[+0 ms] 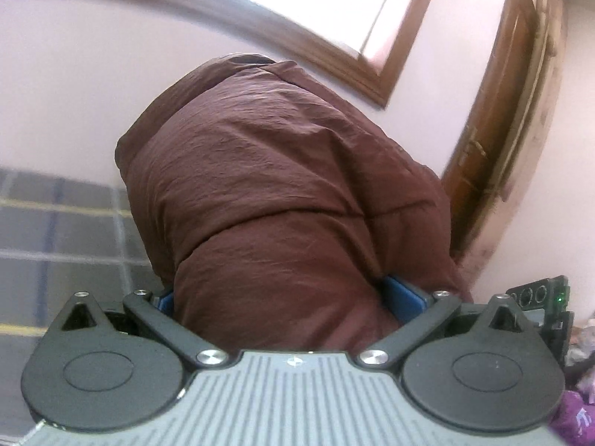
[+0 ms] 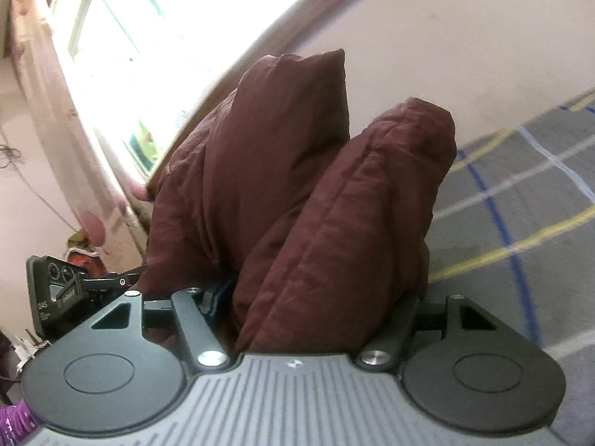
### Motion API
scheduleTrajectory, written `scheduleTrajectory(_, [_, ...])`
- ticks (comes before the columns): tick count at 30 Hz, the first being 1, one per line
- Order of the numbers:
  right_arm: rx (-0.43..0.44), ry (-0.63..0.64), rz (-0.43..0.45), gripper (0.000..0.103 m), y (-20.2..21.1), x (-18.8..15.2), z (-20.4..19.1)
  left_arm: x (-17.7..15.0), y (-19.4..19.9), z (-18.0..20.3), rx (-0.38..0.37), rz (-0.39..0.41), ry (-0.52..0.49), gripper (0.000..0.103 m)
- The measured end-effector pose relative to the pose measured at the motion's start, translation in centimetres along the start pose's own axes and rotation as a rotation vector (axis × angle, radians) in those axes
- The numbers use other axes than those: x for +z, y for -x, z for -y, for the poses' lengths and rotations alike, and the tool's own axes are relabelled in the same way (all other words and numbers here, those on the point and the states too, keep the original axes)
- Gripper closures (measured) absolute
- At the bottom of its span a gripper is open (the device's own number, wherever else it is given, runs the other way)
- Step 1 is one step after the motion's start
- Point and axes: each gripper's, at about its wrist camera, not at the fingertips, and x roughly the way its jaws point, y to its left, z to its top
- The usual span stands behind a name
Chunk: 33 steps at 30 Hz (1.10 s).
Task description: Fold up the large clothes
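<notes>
A dark maroon padded garment fills the middle of the left wrist view, bunched up high. My left gripper is shut on a thick fold of it; only the blue pads peek out at the sides. In the right wrist view the same maroon garment stands in two puffy folds. My right gripper is shut on the nearer fold, its fingertips hidden by cloth. Both grippers hold the garment lifted above a grey checked bedspread.
The bedspread also shows in the left wrist view. A pink wall, a wooden door and a bright window stand behind. The other gripper's body shows at each view's edge. Purple cloth lies low right.
</notes>
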Motion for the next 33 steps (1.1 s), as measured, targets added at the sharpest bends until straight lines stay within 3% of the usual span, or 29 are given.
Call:
scheduleTrajectory(8, [0.072, 0.035, -0.012, 0.037, -4.8, 0.1, -3.8, 1.2, 5.7, -1.6, 0.119, 0.043, -0.007, 0.001])
scheduleTrajectory(18, [0.122, 0.069, -0.077, 0.041, -9.4, -0.2, -6.5, 1.2, 8.7, -6.4, 0.205, 0.043, 0.057, 0.001])
scheduleTrajectory(24, [0.102, 0.074, -0.127, 0.042, -12.2, -0.4, -6.9, 0.0, 8.4, -9.2, 0.215, 0.022, 0.128, 0.001])
scheduleTrajectory(33, [0.108, 0.053, -0.139, 0.042, -13.4, -0.3, -8.0, 0.0, 9.4, -9.7, 0.228, 0.035, 0.128, 0.001])
